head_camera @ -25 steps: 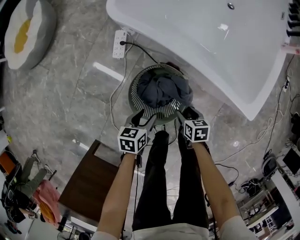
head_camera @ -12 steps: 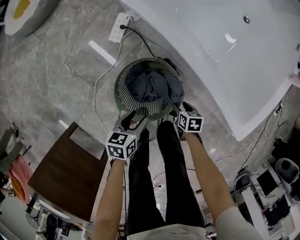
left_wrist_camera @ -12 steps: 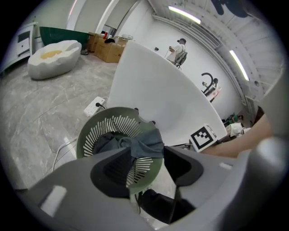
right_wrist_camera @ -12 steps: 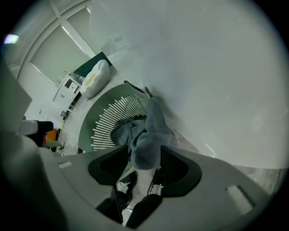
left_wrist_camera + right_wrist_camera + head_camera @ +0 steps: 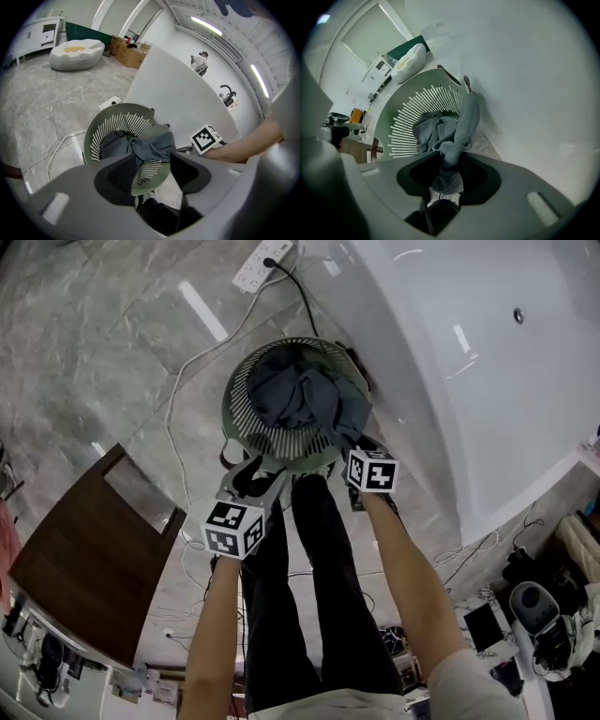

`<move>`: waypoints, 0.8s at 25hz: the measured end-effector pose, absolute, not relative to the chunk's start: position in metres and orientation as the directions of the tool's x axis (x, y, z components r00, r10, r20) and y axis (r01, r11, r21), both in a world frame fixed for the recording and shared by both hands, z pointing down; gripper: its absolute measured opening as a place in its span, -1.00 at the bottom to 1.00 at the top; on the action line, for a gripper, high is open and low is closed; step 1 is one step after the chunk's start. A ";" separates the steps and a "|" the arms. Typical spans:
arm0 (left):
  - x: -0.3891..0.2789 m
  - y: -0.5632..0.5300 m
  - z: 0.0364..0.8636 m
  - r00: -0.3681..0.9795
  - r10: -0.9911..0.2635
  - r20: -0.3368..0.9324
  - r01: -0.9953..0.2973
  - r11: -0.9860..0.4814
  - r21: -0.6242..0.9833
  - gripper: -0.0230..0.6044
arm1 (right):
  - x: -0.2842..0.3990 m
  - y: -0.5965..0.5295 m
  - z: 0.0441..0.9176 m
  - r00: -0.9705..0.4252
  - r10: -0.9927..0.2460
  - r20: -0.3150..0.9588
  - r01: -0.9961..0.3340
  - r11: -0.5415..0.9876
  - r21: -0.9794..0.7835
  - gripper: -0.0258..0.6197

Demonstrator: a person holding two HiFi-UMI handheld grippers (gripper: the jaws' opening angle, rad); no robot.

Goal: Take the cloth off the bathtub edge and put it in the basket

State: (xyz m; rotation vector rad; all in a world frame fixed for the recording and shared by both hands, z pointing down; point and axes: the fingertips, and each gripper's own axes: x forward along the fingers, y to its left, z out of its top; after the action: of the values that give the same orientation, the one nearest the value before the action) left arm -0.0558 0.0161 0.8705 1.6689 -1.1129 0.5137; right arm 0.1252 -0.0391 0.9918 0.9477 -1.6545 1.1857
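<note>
A grey-blue cloth point(image 5: 300, 399) lies bunched in the round green slatted basket point(image 5: 234, 395) on the floor beside the white bathtub point(image 5: 487, 381). One fold of the cloth point(image 5: 440, 131) hangs over the near rim. My right gripper point(image 5: 345, 448) points down at that rim; its jaws have just been closing, and in the right gripper view the right gripper point(image 5: 449, 173) pinches the hanging fold. My left gripper point(image 5: 251, 479) hovers at the near left rim. In the left gripper view the left gripper point(image 5: 152, 171) stands open, with the basket point(image 5: 108, 126) wall seen beyond its gap.
A white power strip point(image 5: 258, 268) with a black cable lies on the marble floor behind the basket. A brown wooden table point(image 5: 84, 559) stands at the left. The person's dark-trousered legs point(image 5: 300, 568) are just below the basket. Cables and equipment clutter the lower right.
Both grippers have sunk toward the basket's near rim, the right one more. The cloth stays in the basket. The head view has swung, so the tub sits further right.
</note>
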 end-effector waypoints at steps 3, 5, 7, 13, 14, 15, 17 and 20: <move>-0.061 0.028 0.877 0.484 -0.410 0.773 -0.859 -0.053 0.509 -0.04 | 0.129 -0.035 0.988 -0.307 -0.104 0.946 -0.941 0.178 -0.286 -0.58; -0.064 0.035 0.880 0.490 -0.391 0.779 -0.858 -0.059 0.510 -0.04 | 0.133 -0.029 0.982 -0.290 -0.103 0.952 -0.952 0.130 -0.276 -0.64; -0.070 0.036 0.878 0.495 -0.382 0.780 -0.858 -0.071 0.509 -0.04 | 0.134 -0.027 0.975 -0.273 -0.100 0.957 -0.957 0.134 -0.259 -0.69; -0.081 0.022 0.859 0.523 -0.346 0.779 -0.852 -0.179 0.493 -0.04 | 0.119 -0.018 0.945 -0.270 -0.088 0.959 -0.940 0.237 -0.244 -0.83; -0.083 0.019 0.855 0.525 -0.341 0.780 -0.851 -0.200 0.485 -0.04 | 0.115 -0.015 0.939 -0.274 -0.088 0.958 -0.938 0.244 -0.245 -0.83; -0.085 0.017 0.849 0.526 -0.338 0.780 -0.850 -0.218 0.479 -0.04 | 0.110 -0.012 0.932 -0.280 -0.091 0.956 -0.936 0.247 -0.251 -0.83; -0.089 0.011 0.837 0.528 -0.341 0.778 -0.849 -0.240 0.471 -0.04 | 0.102 -0.009 0.920 -0.298 -0.101 0.949 -0.931 0.250 -0.266 -0.83; -0.095 0.004 0.823 0.524 -0.356 0.774 -0.851 -0.243 0.465 -0.04 | 0.086 -0.011 0.904 -0.333 -0.125 0.935 -0.923 0.246 -0.296 -0.83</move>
State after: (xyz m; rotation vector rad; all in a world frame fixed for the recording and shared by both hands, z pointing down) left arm -0.0949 0.0043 0.8233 1.8235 -1.0018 0.6610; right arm 0.0863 -0.0111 0.9039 0.9842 -1.6680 1.1803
